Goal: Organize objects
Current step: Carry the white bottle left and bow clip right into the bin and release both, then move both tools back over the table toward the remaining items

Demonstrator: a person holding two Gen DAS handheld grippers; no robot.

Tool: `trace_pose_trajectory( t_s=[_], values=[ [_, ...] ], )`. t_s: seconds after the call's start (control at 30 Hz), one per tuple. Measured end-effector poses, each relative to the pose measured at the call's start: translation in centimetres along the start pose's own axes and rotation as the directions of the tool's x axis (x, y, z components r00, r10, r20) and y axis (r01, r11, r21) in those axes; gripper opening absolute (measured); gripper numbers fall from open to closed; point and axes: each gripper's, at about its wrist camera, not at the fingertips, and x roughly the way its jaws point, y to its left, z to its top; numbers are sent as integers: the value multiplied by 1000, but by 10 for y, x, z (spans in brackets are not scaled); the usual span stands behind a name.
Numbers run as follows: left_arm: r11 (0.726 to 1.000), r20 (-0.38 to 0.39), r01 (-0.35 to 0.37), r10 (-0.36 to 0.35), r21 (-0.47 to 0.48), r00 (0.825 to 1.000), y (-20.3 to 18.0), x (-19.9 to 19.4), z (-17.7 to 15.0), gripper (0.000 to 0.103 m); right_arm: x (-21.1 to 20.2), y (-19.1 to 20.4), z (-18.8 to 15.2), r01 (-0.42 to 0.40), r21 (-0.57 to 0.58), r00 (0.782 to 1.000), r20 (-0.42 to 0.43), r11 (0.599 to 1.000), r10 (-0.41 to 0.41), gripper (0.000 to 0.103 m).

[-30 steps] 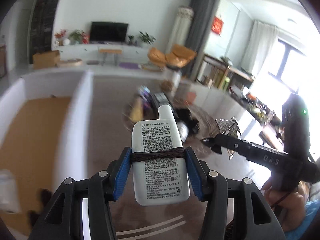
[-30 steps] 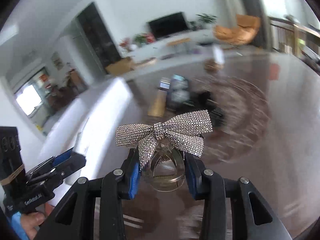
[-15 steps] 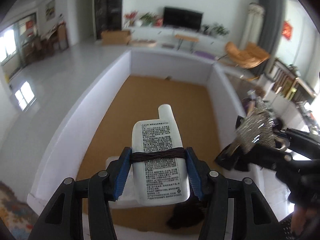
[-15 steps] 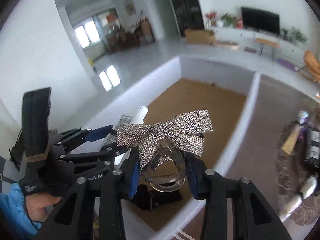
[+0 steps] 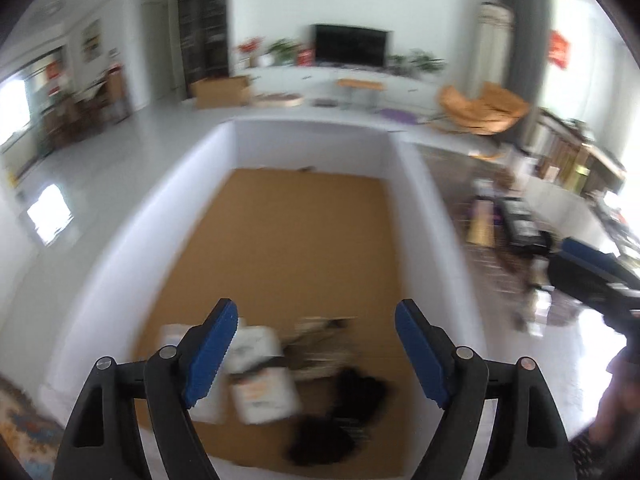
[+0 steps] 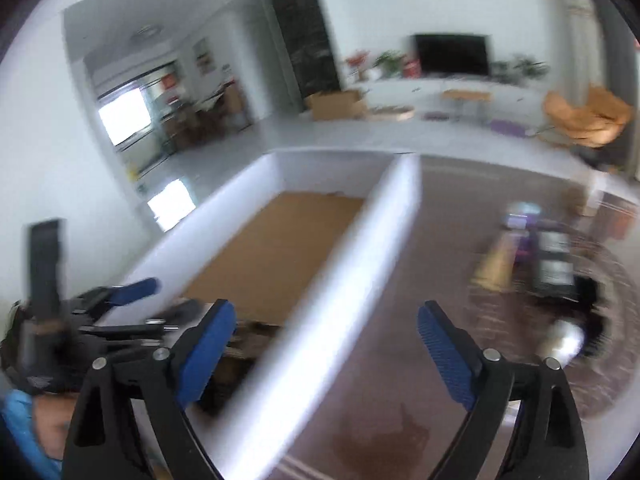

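Observation:
My left gripper [image 5: 316,340] hangs over the near end of a white-walled box [image 5: 424,208] with a cork-brown floor. Its jaws are opening and nothing is between them. Below it lie a white bottle [image 5: 264,394], a blurred sparkly bow clip [image 5: 320,344] and some black items [image 5: 344,412]. My right gripper [image 6: 326,320] is above the box's right wall [image 6: 360,256], its jaws opening wide and empty. It shows at the right edge of the left wrist view [image 5: 592,276]. The left gripper [image 6: 120,300] appears at the left of the right wrist view.
A pile of loose objects [image 6: 548,260] lies on a round mat on the dark brown table, to the right of the box; the same pile [image 5: 504,224] shows in the left wrist view. A hand and blue sleeve [image 6: 24,432] hold the left gripper. The far box floor [image 5: 304,224] is bare.
Both grippers swung from the pile to the box. The left let go of the white bottle and the right let go of the bow clip; both jaws now stand wide.

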Motion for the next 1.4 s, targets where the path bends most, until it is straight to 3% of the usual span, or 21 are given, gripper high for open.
trace_pose_trajectory(
  t_s=[0.1, 0.23, 0.33, 0.4, 0.47, 0.6, 0.7, 1.07, 1.13, 1.2, 1.4],
  values=[
    [986, 22, 143, -145, 91, 989, -50, -16, -5, 80, -16, -57, -33, 173, 34, 985, -3, 984, -173, 95],
    [921, -38, 330, -330, 208, 943, -124, -23, -25, 89, -31, -139, -77, 352, 123, 935, -92, 928, -343, 95],
    [877, -119, 411, -393, 251, 912, -170, -7, -44, 93, -38, -189, -105, 441, 202, 896, -160, 874, -415, 95],
    [871, -160, 408, -377, 273, 912, -195, 12, -60, 93, -40, -211, -115, 466, 289, 884, -198, 836, -424, 95],
    [876, -176, 389, -351, 286, 920, -208, 38, -69, 93, -48, -221, -118, 452, 348, 892, -186, 821, -412, 95],
    [896, -173, 315, -272, 312, 946, -222, 84, -75, 93, -41, -225, -124, 493, 333, 869, -219, 803, -443, 95],
    [902, -182, 289, -241, 321, 953, -226, 102, -74, 93, -40, -223, -125, 503, 327, 863, -234, 800, -447, 95],
    [902, -201, 266, -206, 340, 958, -230, 113, -76, 93, -33, -229, -134, 527, 356, 848, -282, 772, -449, 95],
    [901, -203, 268, -208, 342, 957, -230, 113, -76, 94, -33, -230, -133, 530, 358, 847, -276, 769, -455, 95],
    [899, -214, 270, -205, 345, 955, -231, 114, -77, 103, -33, -230, -133, 531, 357, 846, -274, 769, -457, 95],
    [897, -221, 274, -206, 346, 953, -232, 115, -77, 103, -29, -227, -133, 543, 334, 837, -286, 770, -467, 97]
  ],
)
